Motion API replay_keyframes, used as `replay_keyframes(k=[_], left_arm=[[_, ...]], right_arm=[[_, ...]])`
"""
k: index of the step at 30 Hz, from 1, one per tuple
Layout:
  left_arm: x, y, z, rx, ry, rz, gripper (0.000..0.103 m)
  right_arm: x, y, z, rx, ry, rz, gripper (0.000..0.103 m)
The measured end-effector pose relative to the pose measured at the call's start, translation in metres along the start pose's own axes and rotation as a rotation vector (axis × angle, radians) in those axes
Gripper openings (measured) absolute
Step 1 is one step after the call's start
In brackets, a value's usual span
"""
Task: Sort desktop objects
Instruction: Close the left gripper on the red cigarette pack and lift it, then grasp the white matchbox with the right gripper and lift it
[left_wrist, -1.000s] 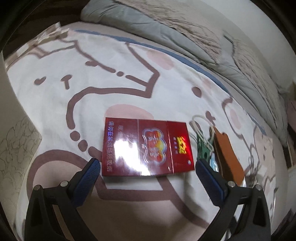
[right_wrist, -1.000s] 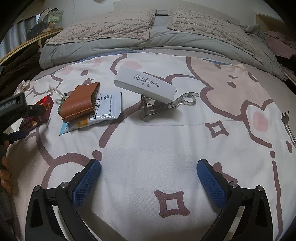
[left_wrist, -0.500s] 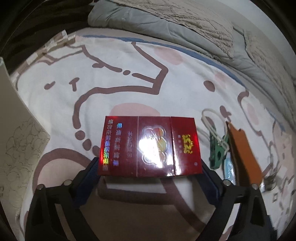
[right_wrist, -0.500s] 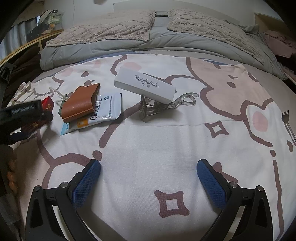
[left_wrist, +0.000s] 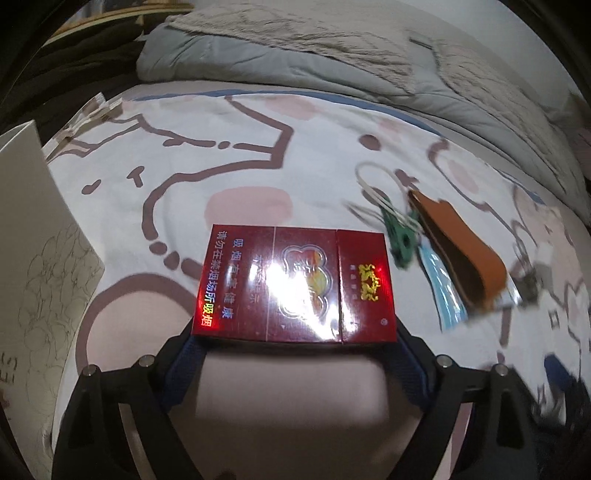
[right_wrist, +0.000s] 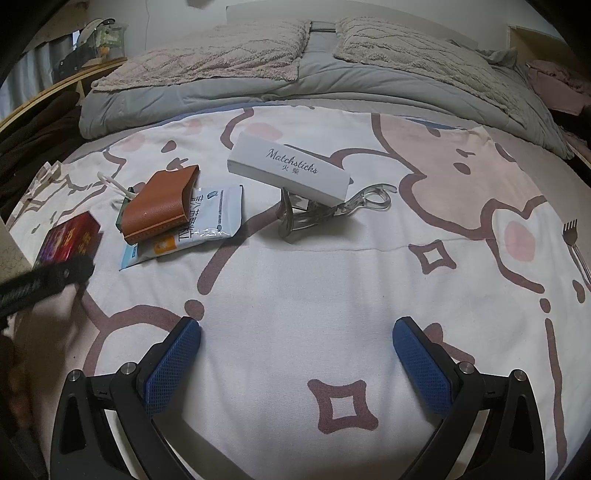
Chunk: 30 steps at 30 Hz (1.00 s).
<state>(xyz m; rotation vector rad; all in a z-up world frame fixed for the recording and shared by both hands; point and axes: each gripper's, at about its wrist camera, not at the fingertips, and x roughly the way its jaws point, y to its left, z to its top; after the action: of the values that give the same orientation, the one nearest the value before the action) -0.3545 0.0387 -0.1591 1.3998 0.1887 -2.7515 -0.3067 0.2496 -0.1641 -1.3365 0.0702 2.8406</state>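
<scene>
A red cigarette pack (left_wrist: 295, 284) lies flat on the cartoon-print sheet (right_wrist: 295, 280). My left gripper (left_wrist: 294, 339) straddles its near edge. The jaws are closing, with the pack between them and its near corners hiding the blue pads; I see no firm press. In the right wrist view the pack (right_wrist: 70, 240) sits at far left, with the left gripper (right_wrist: 48, 275) blurred beside it. My right gripper (right_wrist: 296, 332) hangs open over bare sheet, nothing between its fingers.
A brown wallet (right_wrist: 159, 206) lies on a blue-white packet (right_wrist: 207, 221), with a green tag on a white cord (left_wrist: 400, 240) beside it. A white Matchsticks box (right_wrist: 291, 170) rests on a clear eyelash curler (right_wrist: 332, 210). Fork (right_wrist: 576, 243) far right. White bag (left_wrist: 33, 240) left.
My left gripper moved forward onto the red pack and rolled a little, its jaws narrowing around the pack's ends. The right gripper stayed still.
</scene>
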Motion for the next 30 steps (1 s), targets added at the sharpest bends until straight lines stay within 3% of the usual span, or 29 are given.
replay_keyframes(k=[10, 20, 25, 28, 29, 30], left_arm=[[-0.027, -0.018, -0.034, 0.142, 0.0, -0.045, 0.09], [-0.036, -0.013, -0.049, 0.121, -0.063, -0.121, 0.091], [-0.036, -0.012, -0.049, 0.115, -0.063, -0.135, 0.091], [-0.036, -0.01, -0.049, 0.104, -0.063, -0.149, 0.091], [-0.036, -0.009, -0.048, 0.102, -0.063, -0.152, 0.091], [-0.036, -0.01, -0.049, 0.103, -0.063, -0.152, 0.091]], right_arm=[[0.001, -0.003, 0.0, 0.01, 0.002, 0.018, 0.103], [-0.019, -0.018, 0.004, 0.087, -0.045, 0.065, 0.103], [-0.05, -0.031, 0.037, 0.084, -0.163, -0.001, 0.103], [-0.047, -0.04, 0.068, 0.131, -0.139, 0.028, 0.103], [-0.043, -0.041, 0.077, 0.139, -0.124, 0.034, 0.101], [-0.036, -0.04, 0.087, 0.14, -0.106, 0.032, 0.088]])
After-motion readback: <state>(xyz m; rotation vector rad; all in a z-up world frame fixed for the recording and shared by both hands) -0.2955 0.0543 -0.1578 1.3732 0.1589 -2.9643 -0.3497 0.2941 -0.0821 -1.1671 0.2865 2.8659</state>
